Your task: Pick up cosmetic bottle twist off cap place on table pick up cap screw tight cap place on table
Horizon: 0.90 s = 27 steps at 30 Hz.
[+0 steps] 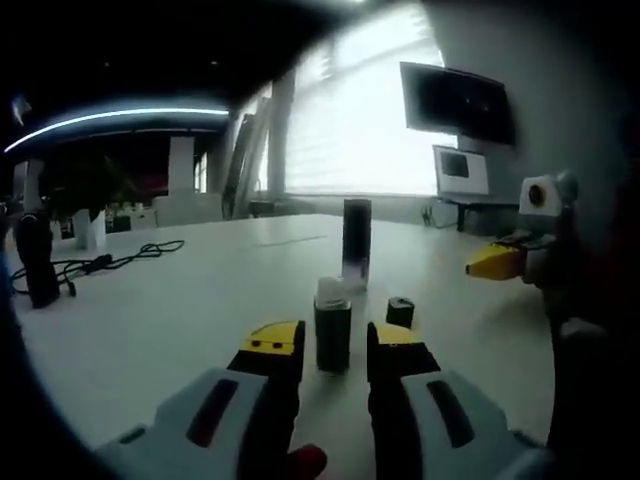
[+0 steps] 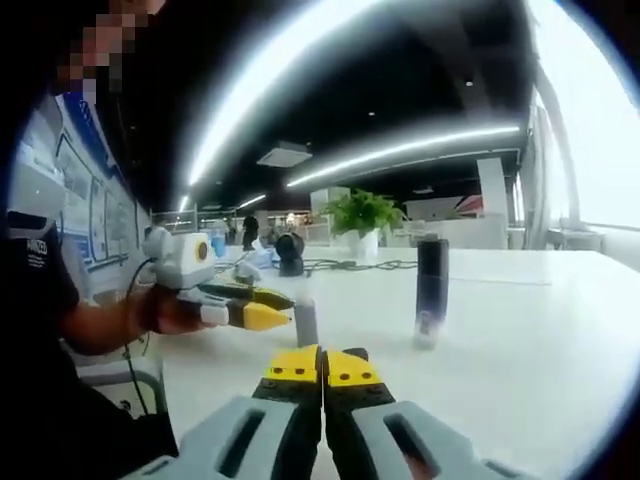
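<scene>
Cosmetic bottle [image 1: 333,335] upright, apparently uncapped, between open left tool [image 1: 335,345]; right tool [image 2: 322,368] closed.

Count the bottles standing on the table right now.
2: a small uncapped bottle between the left tool tips, its dark cap beside it, and a tall dark bottle standing farther back. Others may be hidden.

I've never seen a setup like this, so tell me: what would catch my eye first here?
Probably the left tool's yellow-tipped jaws, open on either side of a small dark bottle with a pale neck, standing on the white table. Its small dark cap sits just beside it, with a tall dark cylinder upright behind. The right tool hangs shut above the table.
</scene>
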Motion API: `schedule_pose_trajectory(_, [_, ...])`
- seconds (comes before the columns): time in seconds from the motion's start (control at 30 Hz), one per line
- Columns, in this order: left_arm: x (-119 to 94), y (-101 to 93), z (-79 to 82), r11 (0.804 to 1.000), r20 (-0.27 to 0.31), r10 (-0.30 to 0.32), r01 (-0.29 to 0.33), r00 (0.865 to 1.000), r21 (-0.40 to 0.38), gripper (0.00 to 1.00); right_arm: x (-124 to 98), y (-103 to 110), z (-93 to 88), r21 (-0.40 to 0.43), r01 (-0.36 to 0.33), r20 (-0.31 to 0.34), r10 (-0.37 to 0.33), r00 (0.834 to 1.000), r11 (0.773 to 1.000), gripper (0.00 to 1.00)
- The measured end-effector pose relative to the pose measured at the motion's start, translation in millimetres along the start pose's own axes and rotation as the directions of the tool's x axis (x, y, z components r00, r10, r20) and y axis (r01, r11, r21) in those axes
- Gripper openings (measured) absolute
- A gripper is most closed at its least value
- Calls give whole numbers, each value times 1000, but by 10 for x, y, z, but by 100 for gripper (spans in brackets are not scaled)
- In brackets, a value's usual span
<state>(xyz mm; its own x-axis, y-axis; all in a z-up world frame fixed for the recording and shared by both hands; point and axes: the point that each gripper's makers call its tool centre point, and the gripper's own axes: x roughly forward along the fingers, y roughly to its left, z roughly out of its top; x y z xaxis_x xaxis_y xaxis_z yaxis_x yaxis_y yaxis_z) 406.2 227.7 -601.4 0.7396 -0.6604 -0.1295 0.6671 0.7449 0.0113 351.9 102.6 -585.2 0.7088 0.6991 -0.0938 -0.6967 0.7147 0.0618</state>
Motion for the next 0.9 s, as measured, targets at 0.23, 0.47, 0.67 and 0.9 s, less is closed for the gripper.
schedule_pose_trajectory(0.23, [104, 10, -80, 1000, -15, 1, -2, 1000, -14, 21, -4, -15, -28, 7, 3, -2, -3, 1000, 1000, 0])
schedule_pose_trajectory(0.47, [188, 19, -85, 999, -34, 26, -27, 999, -19, 21, -2, -18, -40, 13, 1, 0, -1, 1000, 1000, 0])
schedule_pose_trajectory(0.67, [216, 1, -125, 999, -47, 47, -47, 998, -2, 19, 3, -8, -23, 12, -4, 6, 4, 1000, 1000, 0])
schedule_pose_trajectory(0.9, [255, 47, -156, 997, -59, 79, -78, 995, 9, 18, 10, 8, -44, 16, -10, 5, 10, 1000, 1000, 0])
